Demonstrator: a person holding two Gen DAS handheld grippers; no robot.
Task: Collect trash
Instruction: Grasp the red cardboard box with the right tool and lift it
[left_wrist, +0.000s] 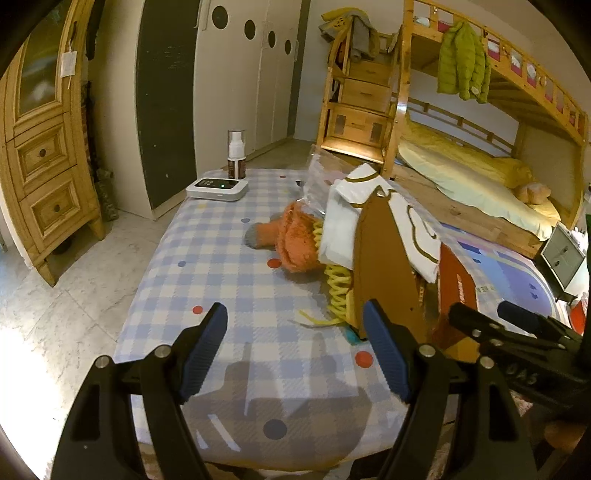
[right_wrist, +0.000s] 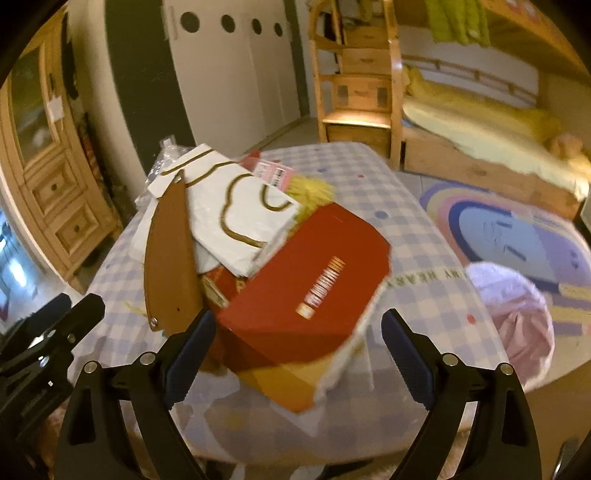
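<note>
Right hand-held gripper (right_wrist: 299, 343) wide open, straddling red box (right_wrist: 314, 280).

A table (left_wrist: 207, 258) in a blue-checked cloth carries a white device (left_wrist: 217, 188) and spray bottle (left_wrist: 236, 155) at its far left corner — and a trash pile (right_wrist: 280, 258) along the right edge.

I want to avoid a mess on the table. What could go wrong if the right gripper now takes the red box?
1. The white bag and brown strip lean on the red box; pulling it may topple them.
2. The box overhangs the table edge, so a weak grip by the open right gripper may drop it.
3. The left gripper is close; the two may collide.
</note>
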